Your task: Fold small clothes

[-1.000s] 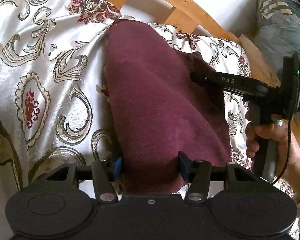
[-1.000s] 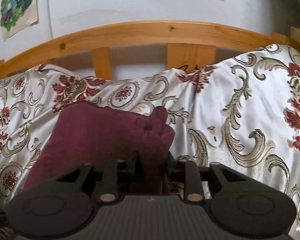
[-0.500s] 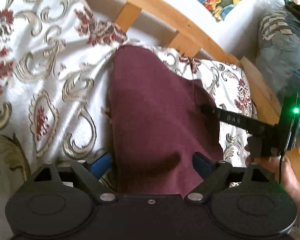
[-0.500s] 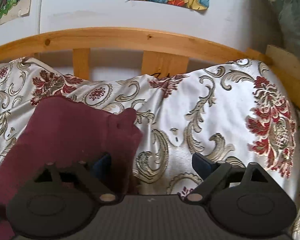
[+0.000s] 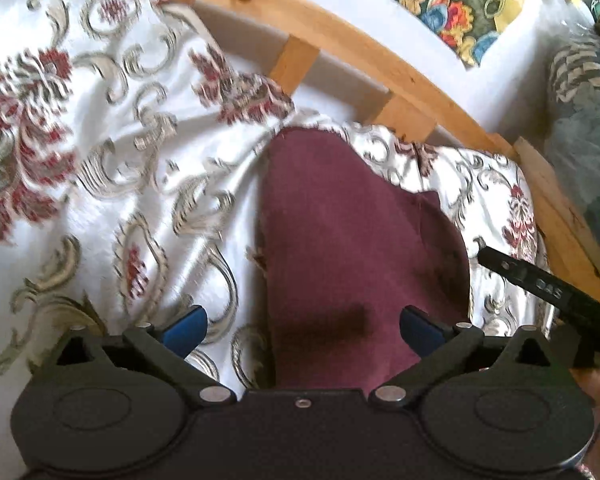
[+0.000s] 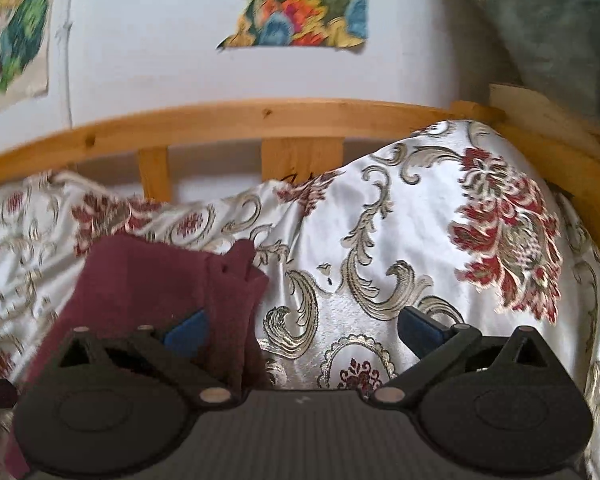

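In the left wrist view we see our left tongs [image 5: 302, 322] spread wide apart, gripping nothing, their blue pads at either side of the near end of the folded maroon fleece garment [image 5: 352, 240]. The garment lies on the white satin bedspread with red and gold floral scrolls [image 5: 100, 168], stretching toward twelve o'clock, where the curved pine bed rail [image 5: 340, 40] runs. At three o'clock the right tongs [image 6: 300, 326] also stand wide apart and empty, the garment at their nine o'clock.
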The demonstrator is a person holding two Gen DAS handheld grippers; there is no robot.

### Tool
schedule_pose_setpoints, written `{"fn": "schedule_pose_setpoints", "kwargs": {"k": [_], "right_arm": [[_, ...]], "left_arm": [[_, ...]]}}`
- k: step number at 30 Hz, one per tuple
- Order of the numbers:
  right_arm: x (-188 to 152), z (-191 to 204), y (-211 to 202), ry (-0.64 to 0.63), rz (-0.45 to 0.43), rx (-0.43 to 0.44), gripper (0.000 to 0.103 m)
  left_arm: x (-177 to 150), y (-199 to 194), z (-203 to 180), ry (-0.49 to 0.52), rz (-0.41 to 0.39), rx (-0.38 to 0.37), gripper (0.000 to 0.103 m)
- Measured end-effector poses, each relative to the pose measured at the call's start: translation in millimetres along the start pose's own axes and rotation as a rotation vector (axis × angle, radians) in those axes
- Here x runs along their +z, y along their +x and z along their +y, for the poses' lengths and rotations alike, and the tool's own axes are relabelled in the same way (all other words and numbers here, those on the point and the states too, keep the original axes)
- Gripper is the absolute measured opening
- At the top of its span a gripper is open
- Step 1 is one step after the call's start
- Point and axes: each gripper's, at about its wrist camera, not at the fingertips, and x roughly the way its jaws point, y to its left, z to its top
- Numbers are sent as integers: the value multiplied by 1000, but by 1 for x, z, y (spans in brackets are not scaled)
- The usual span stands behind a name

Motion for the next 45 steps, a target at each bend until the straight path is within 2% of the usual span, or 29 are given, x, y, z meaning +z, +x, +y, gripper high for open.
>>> {"fn": "schedule_pose_setpoints", "kwargs": {"k": [6,14,20,28,33,41,45], "right_arm": [[-2,-10,-30,69,-41,-9,103],[2,-10,-84,61,-113,7,103],[4,-9,-120,52,-174,33,103],[-4,3,-179,-36,-263,79,103],[-10,13,-212,-48,-303,101,103],[-36,18,-252,-27,-291,120,103],[-56,16,-261,-24,-295,70,103]], "left_arm": [[6,-22,-8,47,-69,55,102],[10,-58,-27,153,-169,141,102],[8,-82,-40,199,-210,165,102],[-4,-126,-60,293,-211,196,102],[-13,-161,-68,306,-235,214,102],[-42,-210,-76,335,-278,224,102],[-66,-217,-74,325,-283,205,102]]}}
